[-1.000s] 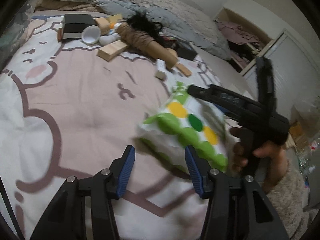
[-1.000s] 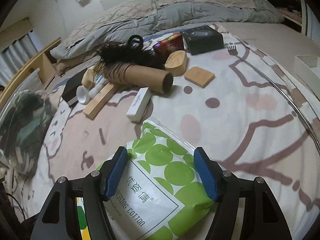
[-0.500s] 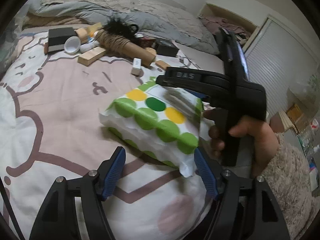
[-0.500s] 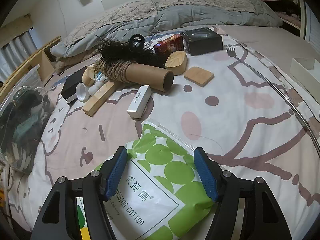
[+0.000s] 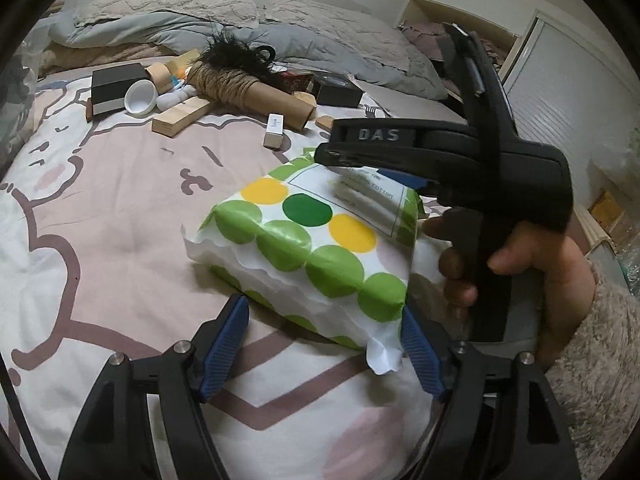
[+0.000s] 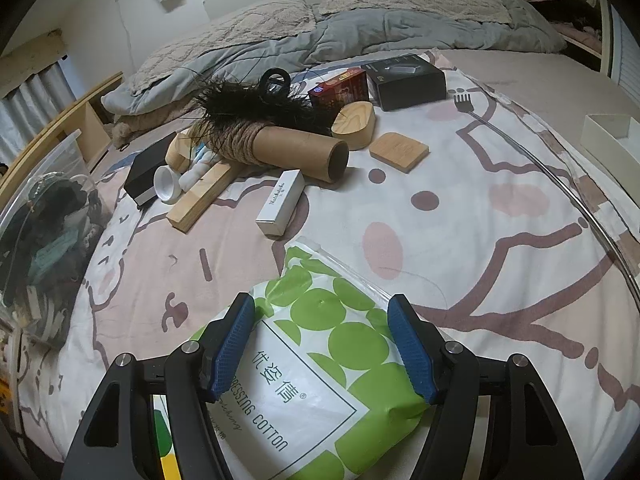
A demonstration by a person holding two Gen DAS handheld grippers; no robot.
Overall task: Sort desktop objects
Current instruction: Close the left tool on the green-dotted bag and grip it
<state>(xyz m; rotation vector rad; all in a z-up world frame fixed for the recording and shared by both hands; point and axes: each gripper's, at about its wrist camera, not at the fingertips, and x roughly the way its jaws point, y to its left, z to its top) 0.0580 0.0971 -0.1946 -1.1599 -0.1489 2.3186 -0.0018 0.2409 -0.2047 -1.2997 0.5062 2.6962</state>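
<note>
Straddling the cotton-pad pack [image 6: 320, 364], the right tongs [image 6: 324, 348] pinch its soft, light, slippery sides; left tongs [image 5: 324, 344] are opening around its near crimped end, not yet pressing.

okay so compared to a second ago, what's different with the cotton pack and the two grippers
The left gripper has swung in around the near end of the cotton pack, its jaws opening, pads not yet pressing. The right gripper stays clamped on the pack. The pile at the back is unchanged.
</note>
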